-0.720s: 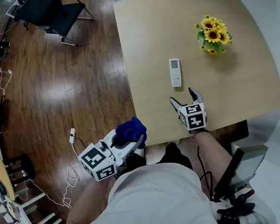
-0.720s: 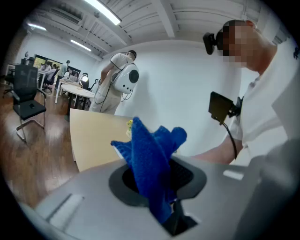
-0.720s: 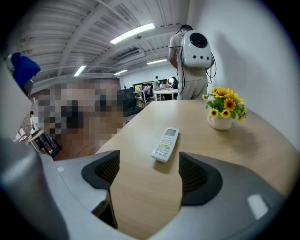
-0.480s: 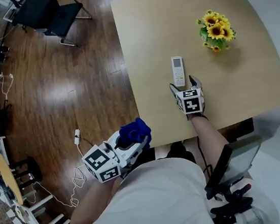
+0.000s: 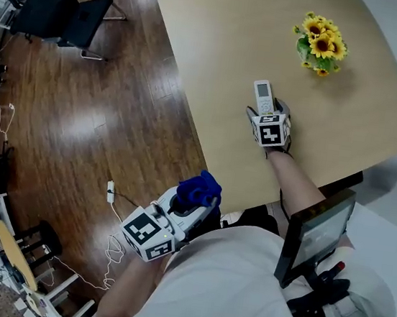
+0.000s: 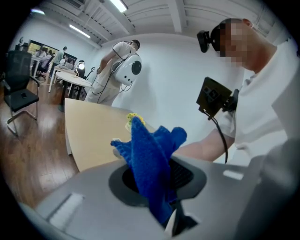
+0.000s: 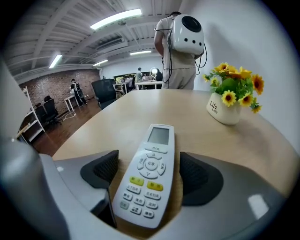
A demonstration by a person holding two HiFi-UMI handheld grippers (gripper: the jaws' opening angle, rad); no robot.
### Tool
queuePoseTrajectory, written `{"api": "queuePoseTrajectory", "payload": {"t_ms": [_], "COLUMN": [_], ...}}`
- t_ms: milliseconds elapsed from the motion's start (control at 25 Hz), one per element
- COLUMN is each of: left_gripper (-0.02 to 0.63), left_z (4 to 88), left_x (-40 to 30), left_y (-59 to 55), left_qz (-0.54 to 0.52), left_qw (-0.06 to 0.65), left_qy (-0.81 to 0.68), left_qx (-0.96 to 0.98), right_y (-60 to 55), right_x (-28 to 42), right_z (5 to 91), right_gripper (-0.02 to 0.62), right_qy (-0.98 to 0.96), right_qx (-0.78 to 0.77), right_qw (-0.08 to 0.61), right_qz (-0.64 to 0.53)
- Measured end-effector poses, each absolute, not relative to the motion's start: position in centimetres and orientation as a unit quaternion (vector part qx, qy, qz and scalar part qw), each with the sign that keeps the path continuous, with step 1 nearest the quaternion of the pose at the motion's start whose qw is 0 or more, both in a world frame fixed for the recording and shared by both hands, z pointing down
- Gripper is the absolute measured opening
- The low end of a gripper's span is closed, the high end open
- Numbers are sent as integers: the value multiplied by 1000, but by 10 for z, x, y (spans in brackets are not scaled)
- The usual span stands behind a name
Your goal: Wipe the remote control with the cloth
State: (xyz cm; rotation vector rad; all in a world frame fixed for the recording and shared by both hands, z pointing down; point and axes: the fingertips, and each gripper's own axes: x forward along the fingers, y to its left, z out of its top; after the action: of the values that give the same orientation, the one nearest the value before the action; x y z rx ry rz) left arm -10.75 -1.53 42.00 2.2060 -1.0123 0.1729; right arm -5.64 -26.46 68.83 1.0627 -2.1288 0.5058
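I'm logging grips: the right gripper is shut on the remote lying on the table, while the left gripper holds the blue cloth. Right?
Not quite: the right gripper is open, not shut. The right gripper view shows its jaws apart on either side of the remote, with a gap on each side. The remote does lie on the table, and the left gripper holds the blue cloth.

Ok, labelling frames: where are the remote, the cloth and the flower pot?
remote (image 7: 147, 177), right gripper view, its button pad.
cloth (image 6: 148, 159), left gripper view, its blue fold.
flower pot (image 7: 224, 113), right gripper view, white front.
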Motion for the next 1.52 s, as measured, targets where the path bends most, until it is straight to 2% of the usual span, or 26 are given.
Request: {"api": "queuePoseTrajectory", "payload": {"t_ms": [160, 240, 280, 320, 720, 1120, 1280, 1520], "left_gripper": [109, 109, 109, 109, 109, 109, 109, 109], "left_z": [428, 430, 431, 431, 425, 394, 373, 362], "left_x": [-109, -110, -110, -110, -122, -138, -105, -8], "left_y": [-17, -18, -18, -18, -19, -55, -73, -99], "left_qz": [67, 66, 65, 65, 57, 45, 47, 48], "left_qw": [353, 354, 353, 352, 328, 265, 235, 187], "left_qy": [-384, -384, -384, -384, -400, -398, -354, -262], "left_qx": [850, 850, 851, 851, 854, 877, 904, 945], "right_y": [-266, -265, -264, -264, -222, -139, -109, -86], "right_x": [-58, -61, -62, -63, -34, -40, -38, -37], "right_z": [690, 691, 693, 696, 691, 563, 510, 473], "right_gripper": [399, 348, 290, 276, 265, 264, 264, 264], "right_qy": [-824, -829, -832, -835, -859, -924, -929, -931], "right_qx": [409, 396, 388, 379, 289, 141, 112, 93], "right_qw": [348, 352, 354, 355, 388, 347, 348, 352], "right_qz": [180, 178, 179, 181, 166, 82, 52, 16]}}
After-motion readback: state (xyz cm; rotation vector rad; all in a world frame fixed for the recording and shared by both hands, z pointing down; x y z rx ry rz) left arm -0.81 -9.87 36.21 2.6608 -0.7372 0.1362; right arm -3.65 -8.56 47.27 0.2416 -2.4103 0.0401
